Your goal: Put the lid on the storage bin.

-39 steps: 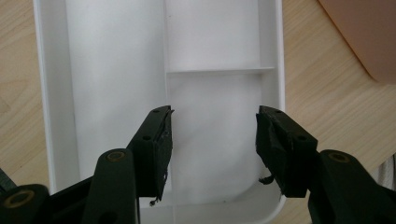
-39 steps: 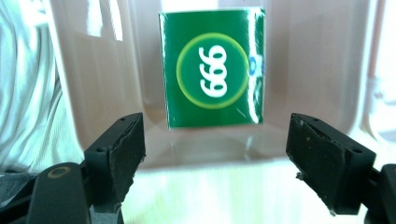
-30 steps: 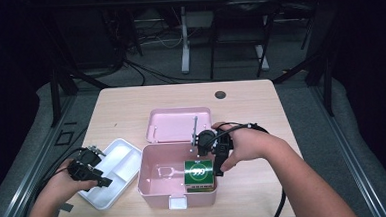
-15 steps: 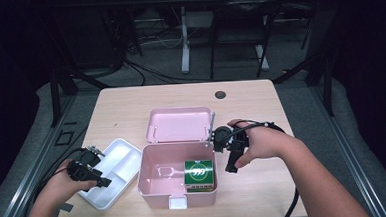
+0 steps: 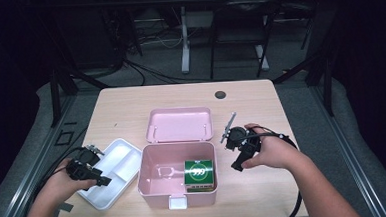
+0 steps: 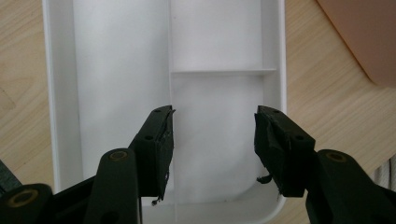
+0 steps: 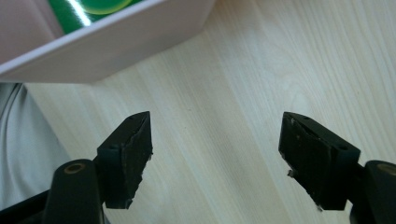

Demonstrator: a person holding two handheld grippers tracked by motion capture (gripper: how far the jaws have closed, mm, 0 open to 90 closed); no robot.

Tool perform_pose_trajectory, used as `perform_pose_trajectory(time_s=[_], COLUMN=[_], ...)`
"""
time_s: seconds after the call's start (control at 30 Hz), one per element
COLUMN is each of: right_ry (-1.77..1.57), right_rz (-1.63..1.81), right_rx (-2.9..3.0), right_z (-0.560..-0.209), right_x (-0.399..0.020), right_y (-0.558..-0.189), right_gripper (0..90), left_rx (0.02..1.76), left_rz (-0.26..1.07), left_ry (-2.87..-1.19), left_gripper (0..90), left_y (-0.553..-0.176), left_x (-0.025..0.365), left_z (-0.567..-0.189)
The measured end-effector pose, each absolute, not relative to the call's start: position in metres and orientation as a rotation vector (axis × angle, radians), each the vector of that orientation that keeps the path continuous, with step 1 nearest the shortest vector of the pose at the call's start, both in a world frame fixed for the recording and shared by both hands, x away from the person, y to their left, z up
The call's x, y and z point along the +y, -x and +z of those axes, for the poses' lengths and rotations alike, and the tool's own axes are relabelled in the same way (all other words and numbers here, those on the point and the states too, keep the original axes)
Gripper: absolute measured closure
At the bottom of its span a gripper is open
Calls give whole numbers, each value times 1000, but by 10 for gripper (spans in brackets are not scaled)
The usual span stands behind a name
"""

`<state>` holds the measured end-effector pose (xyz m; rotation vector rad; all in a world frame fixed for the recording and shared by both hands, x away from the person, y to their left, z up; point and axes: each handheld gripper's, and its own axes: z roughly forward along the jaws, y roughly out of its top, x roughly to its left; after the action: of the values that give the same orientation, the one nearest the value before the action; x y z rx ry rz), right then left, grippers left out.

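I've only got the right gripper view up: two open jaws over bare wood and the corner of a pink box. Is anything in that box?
Observer: Yes, a green packet lies in the pink box, at its right side.
Operator: Where's the lid?
Observer: The pink lid lies flat on the table just behind the box.
Operator: And the other hand?
Observer: The left gripper hangs open over a white tray left of the box, nothing between its jaws.
Operator: Is my gripper holding anything?
Observer: No, the right gripper is empty, beside the box's right wall.
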<state>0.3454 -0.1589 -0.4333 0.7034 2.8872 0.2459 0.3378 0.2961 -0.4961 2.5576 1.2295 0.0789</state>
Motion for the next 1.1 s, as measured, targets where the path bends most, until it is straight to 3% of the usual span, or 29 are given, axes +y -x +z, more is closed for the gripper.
perform_pose_trajectory(time_s=[0.67,0.87,1.1], right_ry=[-1090,-1143,-1158], right_rz=[570,536,565], right_rx=[2669,2607,2587], right_z=[-470,-475,-479], right_x=[-192,-196,-197], right_y=[-334,-332,-327], right_gripper=[266,266,266], left_rx=[1323,1318,1348], left_rz=[125,125,102], left_ry=[-2610,-2649,-2688], left_gripper=[479,512,622], left_y=[-351,-357,-369], left_x=[298,292,290], left_z=[-494,-490,-493])
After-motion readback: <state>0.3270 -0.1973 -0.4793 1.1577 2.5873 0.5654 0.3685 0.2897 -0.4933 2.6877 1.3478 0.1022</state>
